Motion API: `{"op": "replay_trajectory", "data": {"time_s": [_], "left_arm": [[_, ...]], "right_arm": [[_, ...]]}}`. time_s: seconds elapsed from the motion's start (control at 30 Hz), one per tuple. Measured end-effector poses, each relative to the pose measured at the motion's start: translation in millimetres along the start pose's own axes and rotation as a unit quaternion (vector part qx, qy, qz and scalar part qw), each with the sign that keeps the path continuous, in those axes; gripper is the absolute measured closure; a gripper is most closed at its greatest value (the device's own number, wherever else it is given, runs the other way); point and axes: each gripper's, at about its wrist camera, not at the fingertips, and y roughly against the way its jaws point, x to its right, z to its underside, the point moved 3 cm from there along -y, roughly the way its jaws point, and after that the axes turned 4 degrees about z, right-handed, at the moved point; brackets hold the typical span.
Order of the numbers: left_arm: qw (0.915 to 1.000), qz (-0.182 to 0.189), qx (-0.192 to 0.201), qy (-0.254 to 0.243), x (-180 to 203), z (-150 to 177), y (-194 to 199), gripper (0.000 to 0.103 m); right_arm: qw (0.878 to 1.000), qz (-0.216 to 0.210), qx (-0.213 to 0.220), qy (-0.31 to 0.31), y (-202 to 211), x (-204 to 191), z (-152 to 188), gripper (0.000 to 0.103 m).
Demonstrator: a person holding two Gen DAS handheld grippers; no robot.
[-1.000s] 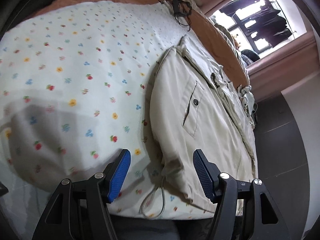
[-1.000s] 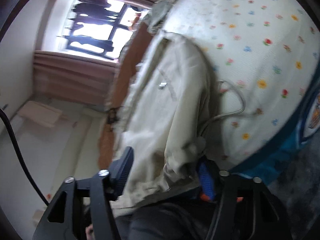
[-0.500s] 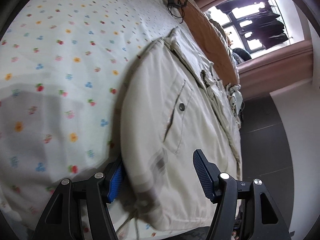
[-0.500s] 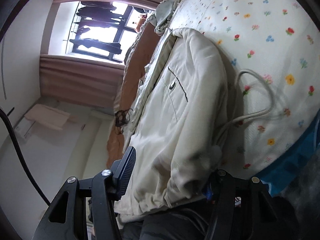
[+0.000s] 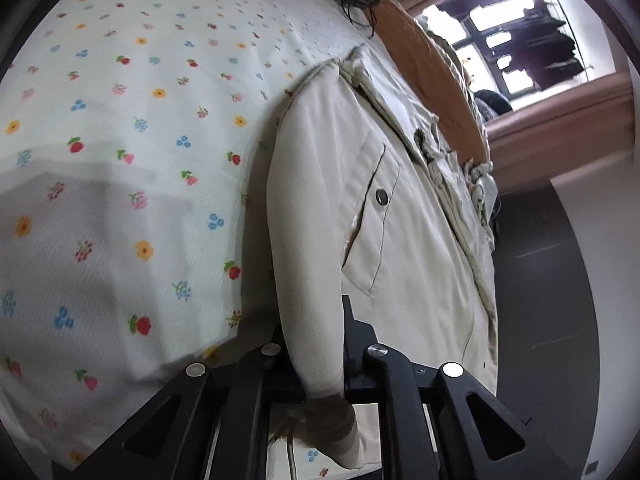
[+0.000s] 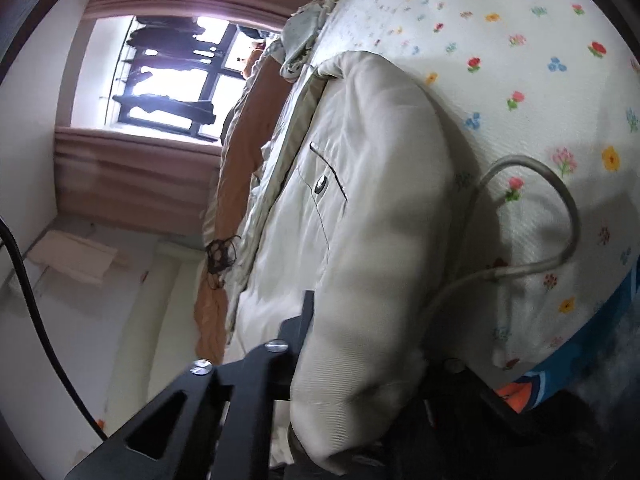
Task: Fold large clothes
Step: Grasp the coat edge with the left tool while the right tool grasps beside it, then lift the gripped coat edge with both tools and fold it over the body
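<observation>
With the beige jacket (image 5: 420, 240) lying on the floral bed sheet (image 5: 120, 160), the left claw (image 5: 316, 344) and right claw (image 6: 360, 352) have just closed, each clamped on its hem. Lift both evenly; keep the drawstring (image 6: 560, 208) clear.

Nothing readable here, honestly. No words, brand marks or numbers show on the jacket (image 5: 404, 240), the flowered sheet (image 5: 132, 168) or anywhere else in either wrist view.
</observation>
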Motion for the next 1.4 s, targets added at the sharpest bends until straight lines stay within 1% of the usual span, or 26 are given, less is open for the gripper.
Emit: {"op": "replay_trajectory", "data": {"time_s": [0.03,0.07,0.13,0.3,0.4,0.63,0.7,0.83,0.93,1.03,1.27,1.4], "left_arm": [[1.0000,-0.001,0.004,0.001,0.9,0.7,1.7,0.093],[1.0000,0.001,0.009,0.002,2.1,1.5,5.1,0.094],[0.9996,0.014,0.023,0.005,7.1,2.0,16.6,0.095],[0.9980,0.043,0.046,0.000,20.3,6.3,51.9,0.095],[0.9966,0.061,0.055,-0.004,27.7,13.8,71.9,0.096],[0.9925,0.102,0.067,0.003,36.9,33.8,111.3,0.096],[0.9920,0.106,0.068,0.003,41.0,42.0,121.3,0.096],[0.9885,0.130,0.077,-0.004,49.4,59.3,144.9,0.096],[0.9859,0.143,0.087,-0.008,53.1,68.0,163.7,0.096],[0.9829,0.156,0.097,-0.005,54.0,71.8,179.4,0.096],[0.9750,0.191,0.115,-0.004,63.5,77.9,217.5,0.096],[0.9684,0.209,0.134,-0.022,80.7,79.3,248.9,0.096]], "right_arm": [[1.000,-0.014,0.005,-0.010,4.1,-0.1,-0.4,0.096],[1.000,-0.019,0.010,-0.009,9.0,-2.7,-0.8,0.097],[1.000,-0.020,0.019,0.004,17.2,-14.6,-0.6,0.097],[0.998,-0.041,0.026,0.026,44.4,-42.8,0.7,0.097],[0.998,-0.051,0.026,0.036,60.3,-54.3,6.1,0.097],[0.996,-0.058,0.025,0.056,91.5,-70.6,24.4,0.097],[0.996,-0.062,0.024,0.061,100.2,-75.5,29.7,0.097],[0.995,-0.072,0.022,0.067,115.2,-83.9,44.2,0.097],[0.993,-0.095,0.020,0.065,133.1,-88.7,54.3,0.097],[0.992,-0.095,0.025,0.080,150.3,-96.7,61.4,0.097],[0.988,-0.112,0.035,0.103,182.5,-118.0,71.8,0.097],[0.983,-0.140,0.041,0.112,200.0,-136.7,74.7,0.097]]}}
